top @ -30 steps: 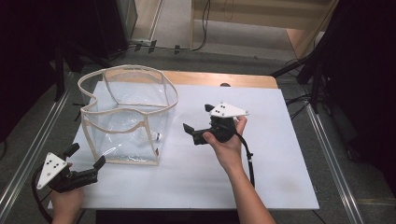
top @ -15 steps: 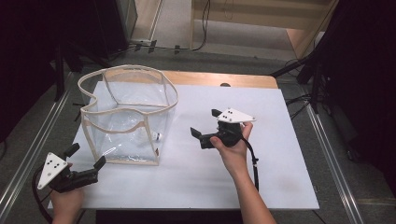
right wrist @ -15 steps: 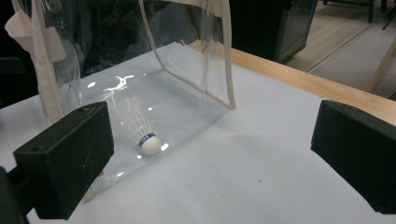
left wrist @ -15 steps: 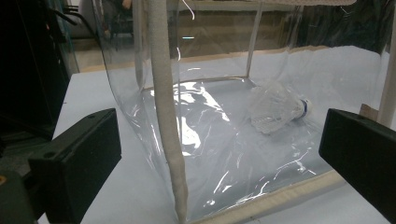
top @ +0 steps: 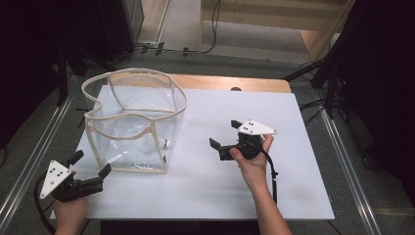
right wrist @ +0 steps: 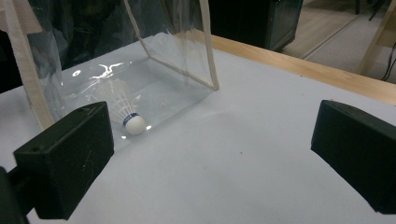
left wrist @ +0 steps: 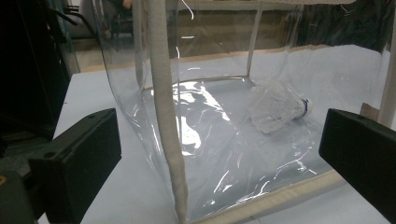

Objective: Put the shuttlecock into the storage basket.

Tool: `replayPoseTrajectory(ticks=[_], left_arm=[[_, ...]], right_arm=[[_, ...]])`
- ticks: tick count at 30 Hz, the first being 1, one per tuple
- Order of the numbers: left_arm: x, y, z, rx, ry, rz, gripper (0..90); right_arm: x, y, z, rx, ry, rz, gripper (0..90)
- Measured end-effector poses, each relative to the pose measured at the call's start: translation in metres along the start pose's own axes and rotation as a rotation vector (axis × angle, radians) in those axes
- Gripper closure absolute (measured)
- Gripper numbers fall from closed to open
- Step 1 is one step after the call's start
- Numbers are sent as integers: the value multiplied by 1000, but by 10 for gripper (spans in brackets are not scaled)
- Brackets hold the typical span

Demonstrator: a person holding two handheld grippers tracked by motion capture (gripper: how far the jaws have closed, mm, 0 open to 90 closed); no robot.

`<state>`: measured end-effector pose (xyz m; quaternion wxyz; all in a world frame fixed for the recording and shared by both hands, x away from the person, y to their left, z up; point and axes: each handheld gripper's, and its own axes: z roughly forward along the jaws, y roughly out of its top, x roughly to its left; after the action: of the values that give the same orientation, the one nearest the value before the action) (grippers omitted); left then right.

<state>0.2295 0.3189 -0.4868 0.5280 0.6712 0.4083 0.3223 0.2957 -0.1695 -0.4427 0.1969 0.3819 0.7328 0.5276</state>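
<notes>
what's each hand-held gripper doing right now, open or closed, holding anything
Left hand-held gripper: open, holding nothing.
Right hand-held gripper: open, holding nothing.

A white sheet point(top: 210, 181) covers most of the wooden table point(top: 230, 82), whose bare light-wood edge shows along the far side. A clear plastic bag with cream fabric edging point(top: 132, 122) stands upright and open on the sheet's left half, its base flat on the white surface. The bag's near bottom seam point(left wrist: 261, 205) rests directly on the sheet. A white shuttlecock point(right wrist: 126, 114) lies on its side on the bag's floor, close to the wall that faces the sheet's middle. The sheet's right half is bare.
</notes>
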Motion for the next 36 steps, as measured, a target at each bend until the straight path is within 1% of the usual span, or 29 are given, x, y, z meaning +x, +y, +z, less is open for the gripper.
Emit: replayPoseTrajectory(ticks=[14,25,32,36], left_arm=[[-1,0,0,1,2,2,0],[-1,0,0,1,1,2,0],[-1,0,0,2,2,3,0],[-1,0,0,2,1,4,0]], right_arm=[[-16,-19,-18,10,-40,17,0],[-24,-30,-29,13,-66,28,0],[-31,-37,-38,16,-92,35,0],[-37,-42,-44,12,-110,50,0]])
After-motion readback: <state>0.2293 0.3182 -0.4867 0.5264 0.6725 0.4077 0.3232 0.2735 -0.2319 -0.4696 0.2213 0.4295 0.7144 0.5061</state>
